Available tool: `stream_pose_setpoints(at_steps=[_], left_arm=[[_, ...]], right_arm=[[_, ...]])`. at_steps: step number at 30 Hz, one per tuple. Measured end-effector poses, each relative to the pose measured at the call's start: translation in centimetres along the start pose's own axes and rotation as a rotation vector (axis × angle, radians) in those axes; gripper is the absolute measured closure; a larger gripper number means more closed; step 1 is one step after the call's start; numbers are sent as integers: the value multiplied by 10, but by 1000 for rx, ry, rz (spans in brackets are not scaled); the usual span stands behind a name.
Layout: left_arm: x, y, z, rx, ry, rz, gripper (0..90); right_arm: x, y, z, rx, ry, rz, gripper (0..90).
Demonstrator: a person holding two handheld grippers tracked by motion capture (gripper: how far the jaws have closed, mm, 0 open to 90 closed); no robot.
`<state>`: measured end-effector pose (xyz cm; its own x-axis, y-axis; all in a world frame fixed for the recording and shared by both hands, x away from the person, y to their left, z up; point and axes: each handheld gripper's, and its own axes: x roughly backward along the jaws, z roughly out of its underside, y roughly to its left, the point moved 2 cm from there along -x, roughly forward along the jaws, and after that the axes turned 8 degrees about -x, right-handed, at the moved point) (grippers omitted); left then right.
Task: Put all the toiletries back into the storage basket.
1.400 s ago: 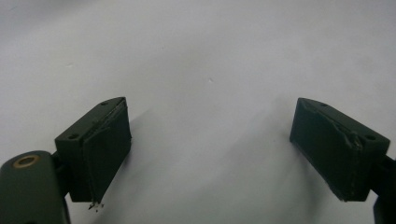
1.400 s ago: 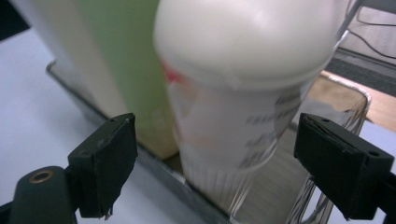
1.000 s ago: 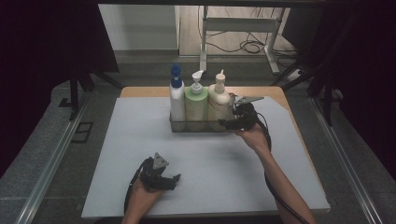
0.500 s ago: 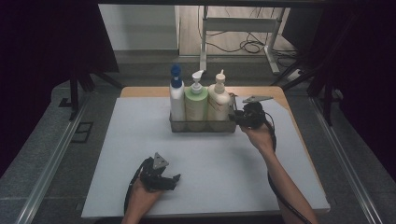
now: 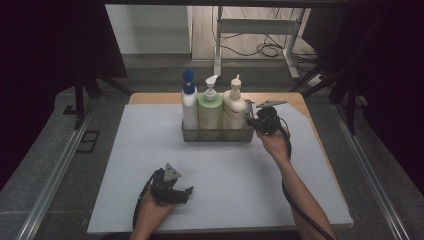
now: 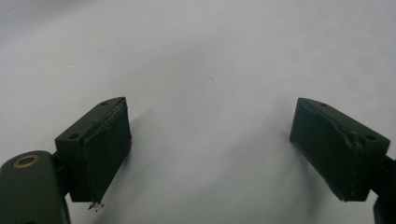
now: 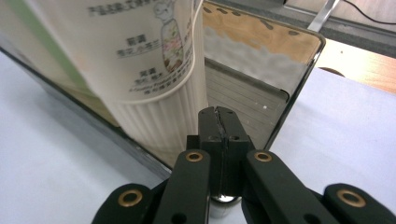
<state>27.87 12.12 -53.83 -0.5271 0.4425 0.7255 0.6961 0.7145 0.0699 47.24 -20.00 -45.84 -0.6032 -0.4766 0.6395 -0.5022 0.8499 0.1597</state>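
The right gripper (image 7: pixel 219 116), jaws just closed on the rack (image 5: pixel 217 134) wall beside the cream bottle (image 5: pixel 234 111), readies a pull; the left gripper (image 6: pixel 210 149) rests wide open, empty, on the mat (image 5: pixel 225 170).

The counter (image 5: pixel 150 97) has a wooden top, showing along its far edge, and a white mat (image 5: pixel 225 170) covers most of it. A clear rack (image 5: pixel 217 134) sits directly on the mat toward the far side, near the middle. The left tool (image 5: pixel 187 192) rests on the mat near the front edge, well apart from the rack.
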Motion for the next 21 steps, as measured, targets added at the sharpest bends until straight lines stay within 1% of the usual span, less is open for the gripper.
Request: stream_pose_setpoints(at_steps=[7, 11, 17, 21], left_arm=[[0, 0, 0, 0, 0, 0, 124], [0, 0, 0, 0, 0, 0, 124], [0, 0, 0, 0, 1, -1, 124], [0, 0, 0, 3, -3, 0, 123]], right_arm=[[-15, 2, -2, 2, 47, 25, 896], [-21, 2, -2, -4, 65, 33, 895], [-26, 1, -1, -13, 84, 29, 895], [-29, -2, 1, -41, 99, 1, 895]])
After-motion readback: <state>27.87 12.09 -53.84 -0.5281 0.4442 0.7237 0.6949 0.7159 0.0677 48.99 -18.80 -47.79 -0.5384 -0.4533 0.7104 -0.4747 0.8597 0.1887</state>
